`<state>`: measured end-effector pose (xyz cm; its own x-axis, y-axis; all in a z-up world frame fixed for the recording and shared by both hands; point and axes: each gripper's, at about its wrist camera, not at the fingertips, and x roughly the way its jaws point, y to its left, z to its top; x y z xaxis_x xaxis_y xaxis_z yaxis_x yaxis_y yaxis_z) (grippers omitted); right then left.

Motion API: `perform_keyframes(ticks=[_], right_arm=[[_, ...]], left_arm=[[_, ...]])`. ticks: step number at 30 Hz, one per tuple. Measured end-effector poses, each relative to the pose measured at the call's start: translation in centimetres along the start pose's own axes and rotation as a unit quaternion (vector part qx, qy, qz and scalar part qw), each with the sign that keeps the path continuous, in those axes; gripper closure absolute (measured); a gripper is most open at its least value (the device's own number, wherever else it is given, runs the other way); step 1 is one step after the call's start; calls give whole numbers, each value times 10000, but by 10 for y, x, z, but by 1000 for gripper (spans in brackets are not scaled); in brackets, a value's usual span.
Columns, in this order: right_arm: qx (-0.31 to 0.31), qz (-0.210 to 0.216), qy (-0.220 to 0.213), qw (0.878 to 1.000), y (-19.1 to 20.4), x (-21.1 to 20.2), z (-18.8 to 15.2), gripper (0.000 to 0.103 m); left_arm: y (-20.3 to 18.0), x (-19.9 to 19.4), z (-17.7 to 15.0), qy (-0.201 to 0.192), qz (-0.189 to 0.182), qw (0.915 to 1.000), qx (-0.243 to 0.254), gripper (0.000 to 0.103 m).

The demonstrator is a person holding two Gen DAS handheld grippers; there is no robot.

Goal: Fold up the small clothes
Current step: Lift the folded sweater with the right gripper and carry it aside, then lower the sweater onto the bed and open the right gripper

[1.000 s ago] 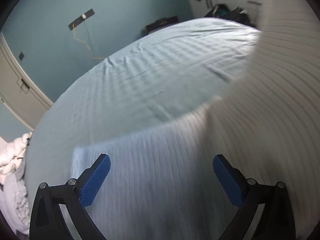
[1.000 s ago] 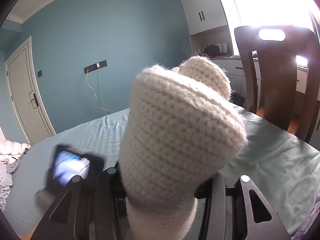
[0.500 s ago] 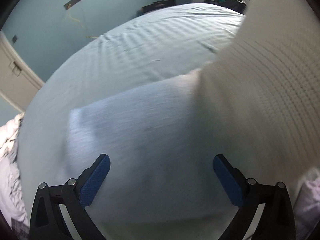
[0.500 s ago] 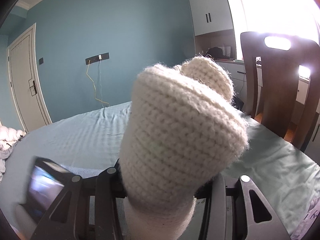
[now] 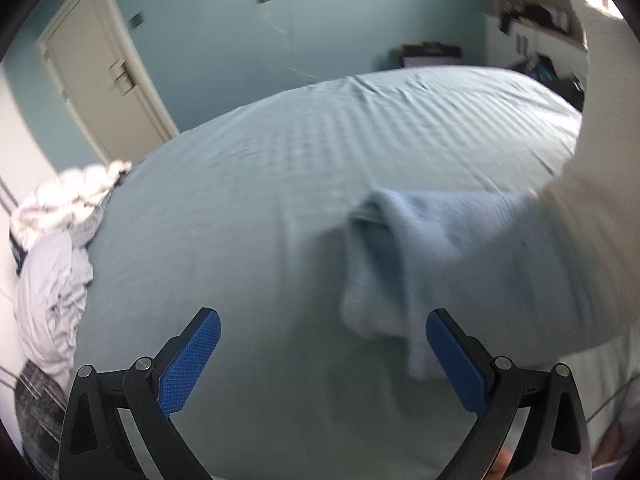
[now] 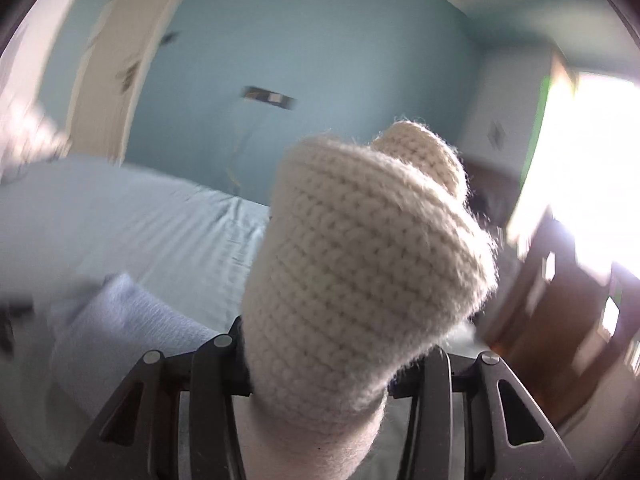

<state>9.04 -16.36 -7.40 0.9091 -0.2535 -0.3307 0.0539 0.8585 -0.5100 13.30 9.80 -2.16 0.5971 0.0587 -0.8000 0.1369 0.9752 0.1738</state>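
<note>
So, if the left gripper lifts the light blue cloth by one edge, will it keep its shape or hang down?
Probably it hangs down. The light blue cloth already lies in a soft fold on the bed sheet, so it looks limp, not stiff. It seems thin, so likely light. The left gripper stands open, holding nothing; one pinch may lift only the top layer.

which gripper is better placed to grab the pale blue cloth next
Left. The left gripper is open and empty, with the pale blue cloth just ahead of its fingers. The right gripper is shut on the cream knitted piece.
</note>
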Motion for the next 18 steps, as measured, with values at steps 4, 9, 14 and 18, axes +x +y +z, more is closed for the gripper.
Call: perform_keyframes(ticks=[4, 9, 14, 18], right_arm=[[-1271, -50, -195, 9917, 83, 0, 22, 63], [-2891, 188, 8, 9571, 189, 28, 11, 62], [-4517, -30, -324, 8916, 263, 42, -46, 60], [-4344, -82, -277, 9003, 261, 44, -42, 56]], left_arm=[[47, -1, 1, -46, -16, 9981, -615, 0], [109, -2, -4, -88, 286, 9912, -1288, 0], [152, -5, -14, -108, 336, 9817, -1871, 0], [158, 0, -15, -95, 101, 9788, -2041, 0]])
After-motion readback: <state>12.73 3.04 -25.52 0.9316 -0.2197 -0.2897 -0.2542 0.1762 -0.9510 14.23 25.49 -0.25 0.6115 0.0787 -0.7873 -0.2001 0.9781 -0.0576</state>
